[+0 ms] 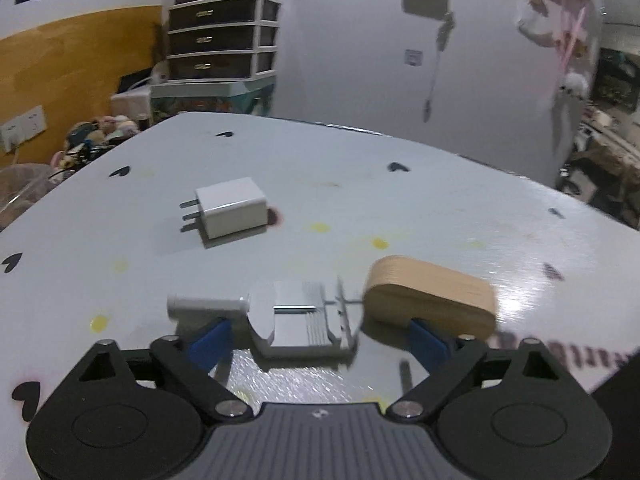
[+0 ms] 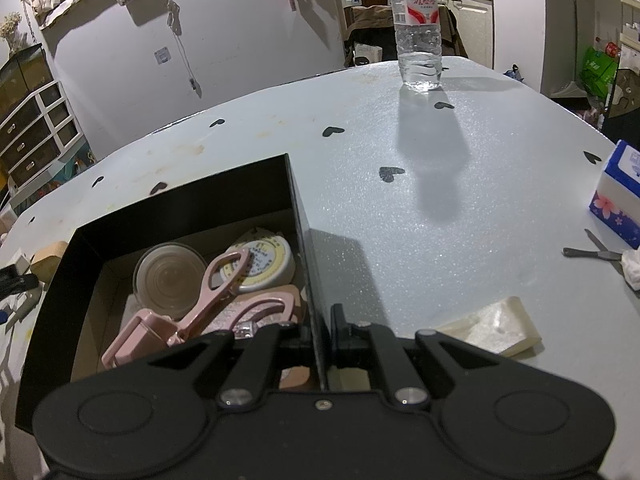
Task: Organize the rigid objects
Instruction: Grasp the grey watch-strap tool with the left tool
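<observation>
Two wrist views over a pale grey table [image 1: 400, 208] dotted with small black hearts.

In the right wrist view, the right gripper [image 2: 320, 340] is pressed together, pinching the right-hand wall of a black box [image 2: 298, 208], which fills the picture from 9 o'clock to the centre. Already inside the box lie a round clear lid [image 2: 170, 276], a round tin with a yellow label [image 2: 266, 260] and a pink clip-like tool [image 2: 192, 312], its exact kind unclear. So part of the sorting looks done.

In the left wrist view, the left gripper [image 1: 316, 340] is spread wide, low over the table, with nothing pinched. Between its blue fingertips [image 1: 210, 342] lies a small silver metal piece [image 1: 304, 320], blurred, not yet touched as far as can be told. A white tube [image 1: 206, 306] lies touching it at 9 o'clock, and a rounded wooden block [image 1: 432, 296] just beside it at 3 o'clock. A white plug adapter [image 1: 232, 212] rests well apart at 11 o'clock. These four appear still to be boxed.

Also loose, in the right view: a water bottle [image 2: 418, 32] at 1 o'clock near the far edge, a tissue pack [image 2: 620, 196] and a small metal tool [image 2: 592, 254] at 3 o'clock by the right edge, a cream wedge [image 2: 492, 328] at 4 o'clock.

The crowding around the metal piece leaves little finger room; the table's middle is open.
</observation>
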Action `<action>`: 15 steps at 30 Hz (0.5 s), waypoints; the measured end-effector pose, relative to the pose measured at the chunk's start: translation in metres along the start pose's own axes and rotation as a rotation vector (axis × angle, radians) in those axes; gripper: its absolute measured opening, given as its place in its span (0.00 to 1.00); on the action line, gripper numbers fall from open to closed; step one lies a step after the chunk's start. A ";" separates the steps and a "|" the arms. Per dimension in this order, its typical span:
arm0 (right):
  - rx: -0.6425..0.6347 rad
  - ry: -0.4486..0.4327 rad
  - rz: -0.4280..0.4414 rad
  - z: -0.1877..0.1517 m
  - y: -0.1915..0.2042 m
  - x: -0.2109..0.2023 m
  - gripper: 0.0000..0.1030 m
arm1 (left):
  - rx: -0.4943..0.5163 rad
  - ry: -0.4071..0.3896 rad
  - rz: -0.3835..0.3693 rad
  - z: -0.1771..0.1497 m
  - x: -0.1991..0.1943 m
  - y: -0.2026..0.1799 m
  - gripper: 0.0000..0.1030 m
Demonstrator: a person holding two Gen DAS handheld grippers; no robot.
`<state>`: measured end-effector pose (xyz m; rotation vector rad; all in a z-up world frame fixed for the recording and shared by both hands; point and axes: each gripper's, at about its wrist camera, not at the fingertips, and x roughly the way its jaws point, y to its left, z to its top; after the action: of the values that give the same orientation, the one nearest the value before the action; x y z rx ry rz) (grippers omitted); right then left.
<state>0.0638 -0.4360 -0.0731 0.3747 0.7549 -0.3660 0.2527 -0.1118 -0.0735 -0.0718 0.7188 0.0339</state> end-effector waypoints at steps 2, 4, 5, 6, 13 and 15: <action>0.000 0.000 0.000 0.000 0.000 0.000 0.06 | -0.004 -0.005 0.041 -0.001 0.007 0.001 0.84; 0.000 0.001 0.000 0.000 0.000 0.000 0.06 | 0.012 -0.033 0.082 -0.002 0.010 0.000 0.80; 0.000 0.001 0.000 0.000 0.000 0.000 0.06 | 0.019 -0.046 0.094 -0.003 0.011 0.001 0.78; 0.000 0.003 -0.001 0.000 0.000 0.001 0.06 | 0.021 -0.057 0.093 -0.004 0.011 0.001 0.75; -0.003 0.007 -0.004 -0.001 0.001 0.003 0.06 | 0.058 -0.090 0.062 -0.008 0.006 0.003 0.63; -0.003 0.007 -0.004 -0.001 0.001 0.002 0.06 | 0.060 -0.091 0.053 -0.009 0.005 0.005 0.63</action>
<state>0.0655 -0.4355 -0.0751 0.3716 0.7633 -0.3675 0.2507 -0.1079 -0.0840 0.0063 0.6304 0.0658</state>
